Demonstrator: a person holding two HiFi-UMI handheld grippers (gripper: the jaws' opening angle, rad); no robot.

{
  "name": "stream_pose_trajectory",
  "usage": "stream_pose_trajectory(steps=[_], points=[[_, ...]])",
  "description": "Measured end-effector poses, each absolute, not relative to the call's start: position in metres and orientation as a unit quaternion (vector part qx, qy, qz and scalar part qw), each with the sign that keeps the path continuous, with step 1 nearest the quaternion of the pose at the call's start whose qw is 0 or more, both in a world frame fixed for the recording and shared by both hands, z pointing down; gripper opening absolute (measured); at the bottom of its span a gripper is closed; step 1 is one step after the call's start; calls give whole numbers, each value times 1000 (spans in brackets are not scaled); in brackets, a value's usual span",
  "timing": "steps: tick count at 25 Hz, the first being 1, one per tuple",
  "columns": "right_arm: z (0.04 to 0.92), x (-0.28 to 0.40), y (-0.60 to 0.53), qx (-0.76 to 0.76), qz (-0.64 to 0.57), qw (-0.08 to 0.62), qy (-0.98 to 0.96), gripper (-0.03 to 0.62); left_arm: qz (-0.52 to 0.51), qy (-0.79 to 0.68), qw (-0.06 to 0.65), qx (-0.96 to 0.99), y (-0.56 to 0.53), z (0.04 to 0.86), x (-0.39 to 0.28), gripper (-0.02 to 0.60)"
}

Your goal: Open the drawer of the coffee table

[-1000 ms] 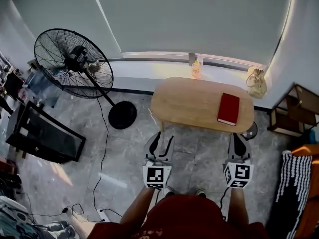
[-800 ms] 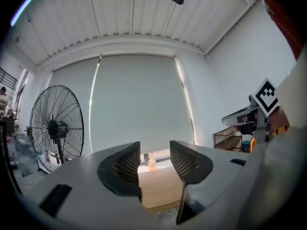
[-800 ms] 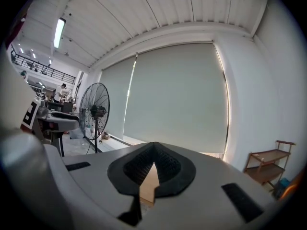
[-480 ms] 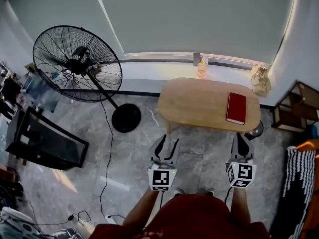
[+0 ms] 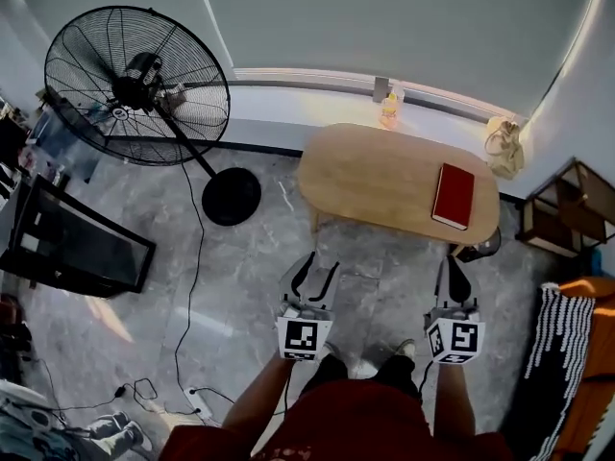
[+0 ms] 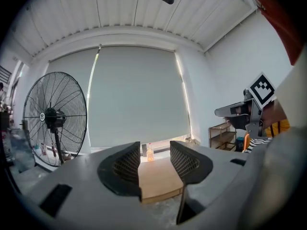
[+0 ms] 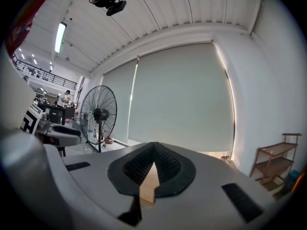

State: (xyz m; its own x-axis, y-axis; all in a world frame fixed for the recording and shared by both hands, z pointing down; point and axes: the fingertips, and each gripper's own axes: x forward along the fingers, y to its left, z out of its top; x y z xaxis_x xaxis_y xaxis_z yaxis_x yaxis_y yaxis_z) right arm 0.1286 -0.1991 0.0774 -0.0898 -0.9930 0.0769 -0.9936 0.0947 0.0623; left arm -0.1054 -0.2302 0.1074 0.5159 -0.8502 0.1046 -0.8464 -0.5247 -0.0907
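Note:
The oval wooden coffee table [image 5: 384, 176] stands by the window, with a red book [image 5: 454, 196] on its right half. No drawer shows from above. Both grippers hover over the floor just short of the table's near edge, touching nothing. My left gripper [image 5: 317, 265] is open and empty. Its own view shows the table top [image 6: 156, 178] in the gap of the left gripper [image 6: 154, 150]. My right gripper [image 5: 452, 262] points at the table's right end. In its own view the right gripper [image 7: 153, 146] is shut tip to tip, with a sliver of table [image 7: 149, 186] below.
A large standing fan [image 5: 135, 84] with a round base [image 5: 231, 197] stands left of the table. A bottle [image 5: 389, 109] and a bag [image 5: 504, 147] sit on the window sill. A wooden shelf [image 5: 567, 209] is at the right. A black screen [image 5: 72, 248] and cables [image 5: 197, 406] lie at the left.
The person has stepped and both grippers have shifted a little lower with the view. The feet now show below the grippers. Neither gripper's jaws have changed.

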Motion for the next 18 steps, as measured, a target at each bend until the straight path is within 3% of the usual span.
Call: stream_pose_trajectory(steps=[18], points=[[193, 259, -218, 616, 7, 34, -787, -5, -65, 560, 27, -826, -230, 206, 18, 195]])
